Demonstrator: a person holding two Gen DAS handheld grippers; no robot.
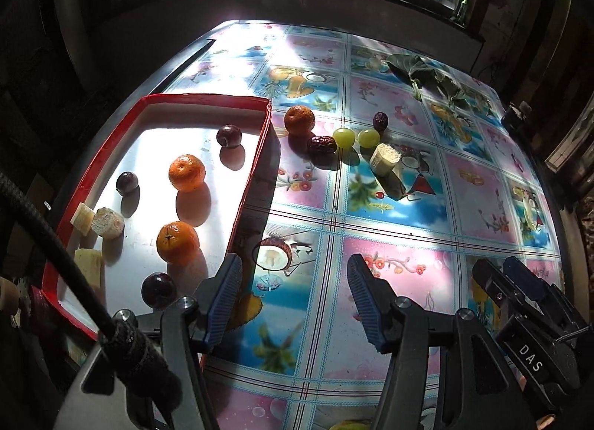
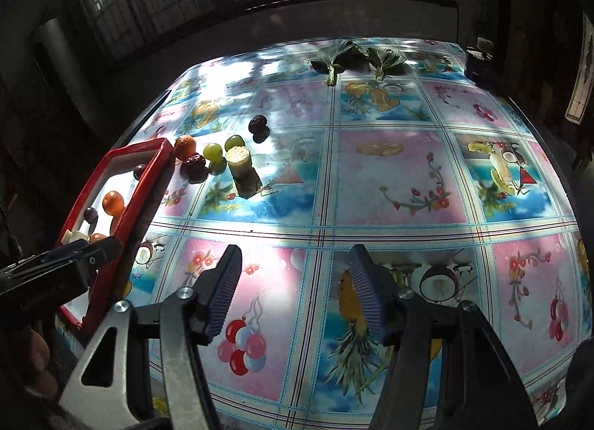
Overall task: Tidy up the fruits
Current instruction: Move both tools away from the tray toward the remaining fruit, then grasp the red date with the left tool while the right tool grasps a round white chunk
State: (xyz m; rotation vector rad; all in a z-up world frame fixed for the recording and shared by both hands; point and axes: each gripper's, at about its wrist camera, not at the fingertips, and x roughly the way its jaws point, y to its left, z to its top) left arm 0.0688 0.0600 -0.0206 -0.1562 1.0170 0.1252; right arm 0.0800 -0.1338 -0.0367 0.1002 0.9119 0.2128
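The right claw (image 1: 497, 281), at four o'clock in the left view, reads "DAS". Both it and the left claw (image 1: 293, 300) are spread, empty. Loose fruits (image 1: 343, 137) lie on the desk (image 1: 482, 207) at twelve, beside the red tray (image 1: 256, 170) at ten

Bare tablecloth (image 2: 389, 177) ahead of both claws; fruit cluster (image 2: 219, 159) and red tray wall (image 2: 144, 189) crowding the left.
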